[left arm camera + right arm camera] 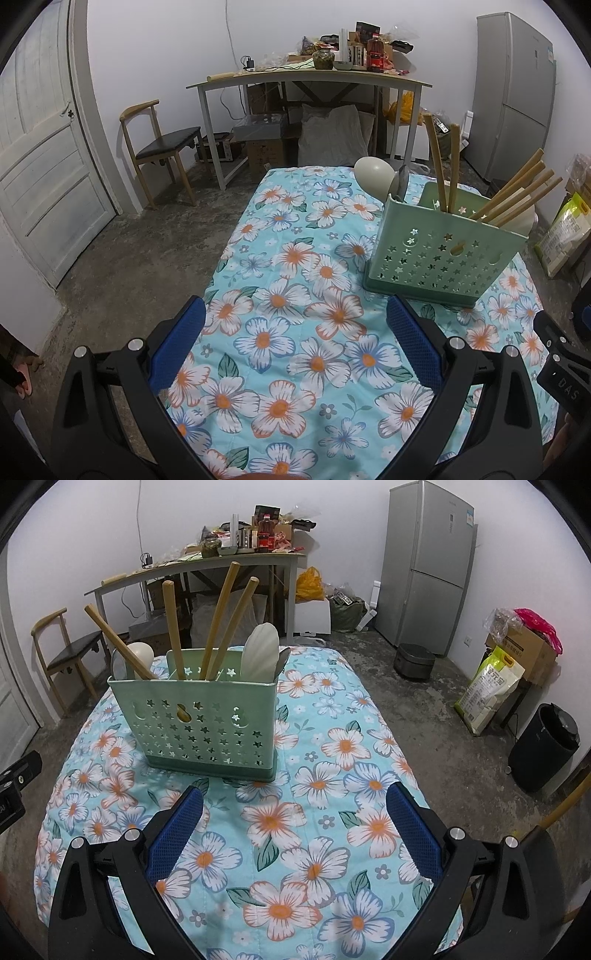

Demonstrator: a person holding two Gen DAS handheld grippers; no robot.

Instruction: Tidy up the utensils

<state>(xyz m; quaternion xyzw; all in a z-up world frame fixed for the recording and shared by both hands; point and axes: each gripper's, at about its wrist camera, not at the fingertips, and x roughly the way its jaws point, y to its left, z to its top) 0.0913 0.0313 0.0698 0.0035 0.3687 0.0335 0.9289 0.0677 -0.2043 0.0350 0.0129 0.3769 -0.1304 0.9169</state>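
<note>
— Nearest us, what are those two tongs doing?

— The left gripper [295,343] hangs over the flowered tablecloth [295,369] with its blue pads [177,350] spread wide, nothing between them, touching nothing. The right gripper [295,827] is the same: pads [413,830] far apart, only cloth [295,867] showing in the gap.

— And the utensils?

— All standing in the green holder [195,723], the one punched with stars. It sits upright on the cloth, ahead of both grippers and apart from them; from the left one it lies off to the right [443,254].

— What is in it?

— Wooden handles [221,616] leaning at angles, a pale ladle [140,653] at the left end, and a white rice paddle [260,653] at the right end with a smaller metal spoon [282,661] just beside it. Which compartment each handle stands in, I can't tell.

— Behind?

— A grey fridge [428,565], a cluttered desk [207,565], a chair [162,144].
</note>
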